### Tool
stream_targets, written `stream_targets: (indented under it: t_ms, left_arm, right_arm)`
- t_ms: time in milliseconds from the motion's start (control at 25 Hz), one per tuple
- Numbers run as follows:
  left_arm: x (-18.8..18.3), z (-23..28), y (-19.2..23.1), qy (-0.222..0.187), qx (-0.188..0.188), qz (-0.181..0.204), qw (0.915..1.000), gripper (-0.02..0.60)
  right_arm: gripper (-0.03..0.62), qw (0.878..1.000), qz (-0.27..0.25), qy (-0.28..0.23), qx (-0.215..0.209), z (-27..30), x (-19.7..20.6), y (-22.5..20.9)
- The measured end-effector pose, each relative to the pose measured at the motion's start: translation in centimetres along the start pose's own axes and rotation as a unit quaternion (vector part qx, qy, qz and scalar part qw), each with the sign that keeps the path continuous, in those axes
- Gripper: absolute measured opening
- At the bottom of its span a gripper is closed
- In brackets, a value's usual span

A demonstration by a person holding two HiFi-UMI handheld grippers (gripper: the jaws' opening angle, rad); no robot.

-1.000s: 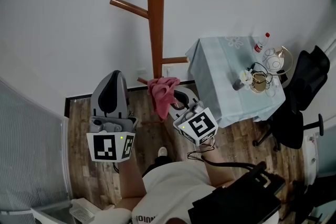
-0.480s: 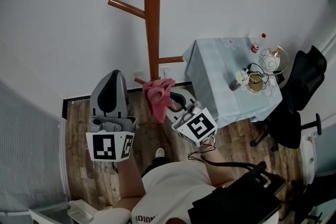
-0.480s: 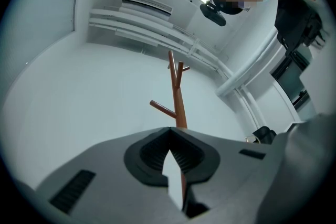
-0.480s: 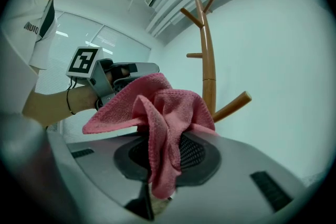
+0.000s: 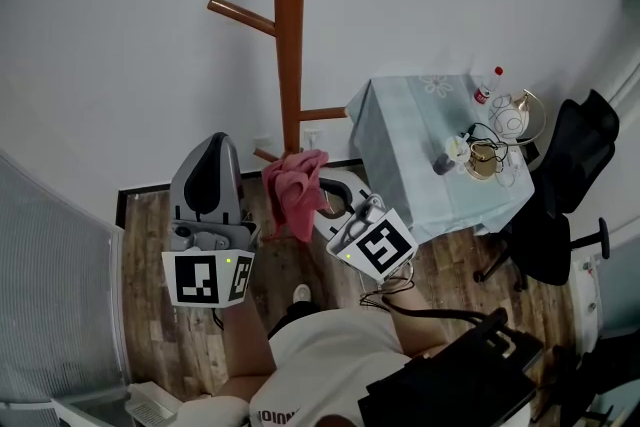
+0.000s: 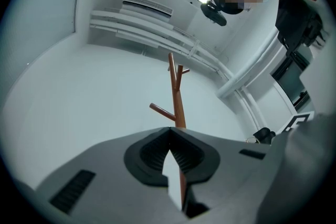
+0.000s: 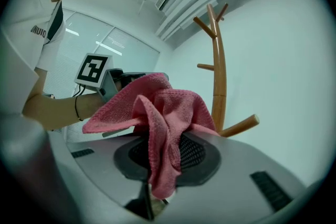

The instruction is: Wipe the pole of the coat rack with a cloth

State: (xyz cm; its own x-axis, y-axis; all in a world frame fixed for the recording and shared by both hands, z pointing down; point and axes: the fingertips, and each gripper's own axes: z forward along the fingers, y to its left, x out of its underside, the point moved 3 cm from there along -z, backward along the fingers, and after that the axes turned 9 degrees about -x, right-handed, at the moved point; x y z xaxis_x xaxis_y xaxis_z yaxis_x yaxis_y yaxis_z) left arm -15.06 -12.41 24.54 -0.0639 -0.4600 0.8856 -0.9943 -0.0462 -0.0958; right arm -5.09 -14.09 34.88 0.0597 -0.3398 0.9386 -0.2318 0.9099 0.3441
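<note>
Though clamping cloth [image 5: 293, 192] in right gripper [image 7: 163, 162] near pole [image 5: 290, 45], shows no clear contact yet; wiping seemingly all left. Holds left gripper [image 6: 169, 144] closed, empty.

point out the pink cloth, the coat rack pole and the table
pink cloth [image 5: 292, 187], head view, middle of its folds
coat rack pole [image 5: 289, 55], head view, mid shaft
table [image 5: 400, 130], head view, bare tablecloth
</note>
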Motion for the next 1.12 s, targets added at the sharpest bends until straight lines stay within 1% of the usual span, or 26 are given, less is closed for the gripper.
stream_targets:
  t_ms: [120, 240, 320, 480, 640, 720, 840, 920, 1000, 1120]
  left_arm:
    - [0.3, 0.0, 0.2, 0.000, -0.001, -0.002, 1.0000, 0.014]
    - [1.5, 0.5, 0.6, 0.003, -0.002, -0.006, 1.0000, 0.014]
    - [1.6, 0.5, 0.6, 0.004, -0.003, -0.007, 1.0000, 0.014]
    - [0.5, -0.7, -0.2, 0.004, -0.002, -0.003, 1.0000, 0.014]
    - [0.3, -1.1, -0.3, 0.011, -0.003, 0.001, 0.9999, 0.014]
    - [0.5, -1.2, -0.1, 0.014, -0.004, 0.000, 0.9999, 0.014]
    - [0.9, -1.2, 0.4, 0.020, -0.007, -0.002, 0.9998, 0.014]
    - [1.8, -0.7, 1.1, 0.027, -0.007, -0.004, 0.9996, 0.014]
    - [2.8, 0.1, 1.9, 0.033, -0.008, -0.006, 0.9994, 0.014]
    - [3.1, 0.2, 2.3, 0.035, -0.011, -0.005, 0.9993, 0.014]
  right_arm:
    - [0.084, 1.000, -0.005, -0.023, 0.005, -0.1, -1.0, -0.1]
    - [0.084, 0.996, 0.011, -0.078, 0.028, 0.2, -1.7, -1.2]
    - [0.084, 0.995, 0.017, -0.090, 0.042, -0.3, -1.9, -1.7]
    - [0.084, 0.995, 0.020, -0.072, 0.068, -2.5, -1.9, -1.9]
    - [0.084, 0.994, 0.045, -0.023, 0.097, -4.0, 0.3, -2.7]
    - [0.084, 0.992, 0.055, -0.006, 0.113, -4.3, 1.4, -3.2]
    - [0.084, 0.989, 0.063, 0.001, 0.134, -4.3, 2.4, -4.0]
    - [0.084, 0.987, 0.068, 0.007, 0.144, -3.6, 3.5, -4.9]
    - [0.084, 0.986, 0.073, 0.015, 0.152, -2.6, 4.7, -5.8]
    - [0.084, 0.984, 0.077, 0.019, 0.160, -2.2, 5.6, -6.2]
